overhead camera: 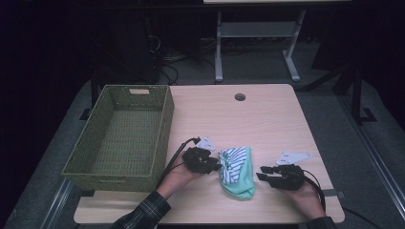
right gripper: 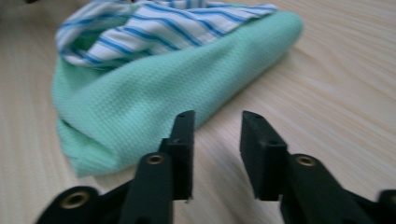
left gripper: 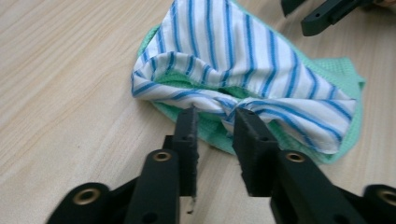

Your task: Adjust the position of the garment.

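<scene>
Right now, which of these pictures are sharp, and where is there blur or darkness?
High view: dim, the floor beyond the table is nearly black, and the cloth bundle is small and soft. Left gripper view: bright, the striped cloth is crisp. Right gripper view: the green cloth is slightly blurred, and its far edge is soft.

Dim high view with dark surroundings beyond a lit tabletop; brighter gripper views, soft blur, faint shadows.

The right tool [left gripper: 327,14] is cut off at the top edge. The striped cloth [right gripper: 154,28] runs past the top edge, blurred. Whether the left tool's [left gripper: 215,116] tips touch it is unclear.
</scene>
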A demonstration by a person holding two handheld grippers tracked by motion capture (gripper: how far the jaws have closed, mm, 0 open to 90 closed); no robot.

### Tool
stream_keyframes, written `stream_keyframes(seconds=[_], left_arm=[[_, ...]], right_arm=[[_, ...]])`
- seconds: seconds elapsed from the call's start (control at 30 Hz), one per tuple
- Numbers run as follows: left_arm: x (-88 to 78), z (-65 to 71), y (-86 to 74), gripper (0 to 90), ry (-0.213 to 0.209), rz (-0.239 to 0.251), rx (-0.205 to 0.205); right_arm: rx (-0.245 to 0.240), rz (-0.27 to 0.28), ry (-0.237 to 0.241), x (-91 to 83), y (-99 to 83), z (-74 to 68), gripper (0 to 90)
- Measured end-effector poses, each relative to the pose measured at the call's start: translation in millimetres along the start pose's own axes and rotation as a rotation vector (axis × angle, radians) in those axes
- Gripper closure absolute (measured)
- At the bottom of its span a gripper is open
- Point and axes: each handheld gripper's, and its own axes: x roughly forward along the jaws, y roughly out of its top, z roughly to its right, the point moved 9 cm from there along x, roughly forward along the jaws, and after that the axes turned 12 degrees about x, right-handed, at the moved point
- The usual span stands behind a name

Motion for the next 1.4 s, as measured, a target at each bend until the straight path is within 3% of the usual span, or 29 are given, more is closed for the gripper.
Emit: stream_keyframes(seconds=[0.23, 0.4, 0.47, 0.63, 0.87, 1.1, 1.4], left_arm=[[-5.2, 2.4, 9.3, 48.6, -0.013, 0.002, 0.039], [-9.2, 2.9, 19.5, 40.8, -0.040, 0.005, 0.074], [-9.9, 2.6, 25.2, 38.0, -0.049, 0.012, 0.095], [-4.4, 5.7, 29.6, 25.7, -0.084, -0.022, 0.147], [11.5, 10.9, 30.4, 17.2, -0.127, -0.090, 0.226], [29.3, 15.4, 27.0, 14.5, -0.141, -0.144, 0.262], [45.3, 18.7, 17.7, 14.2, -0.163, -0.187, 0.271]], right_arm=[[0.035, 0.043, -0.084, -9.6, -3.8, 20.3, 34.6], [0.054, 0.052, -0.161, -11.6, -7.3, 36.0, 17.3], [0.063, 0.049, -0.176, -11.2, -9.1, 40.6, 14.2], [0.069, 0.046, -0.212, -10.1, -11.9, 47.0, 12.2], [0.062, 0.026, -0.228, -8.3, -13.0, 48.4, 11.8], [0.057, 0.017, -0.235, -7.4, -13.7, 48.6, 11.7], [0.054, 0.017, -0.242, -7.2, -13.8, 48.6, 12.2]])
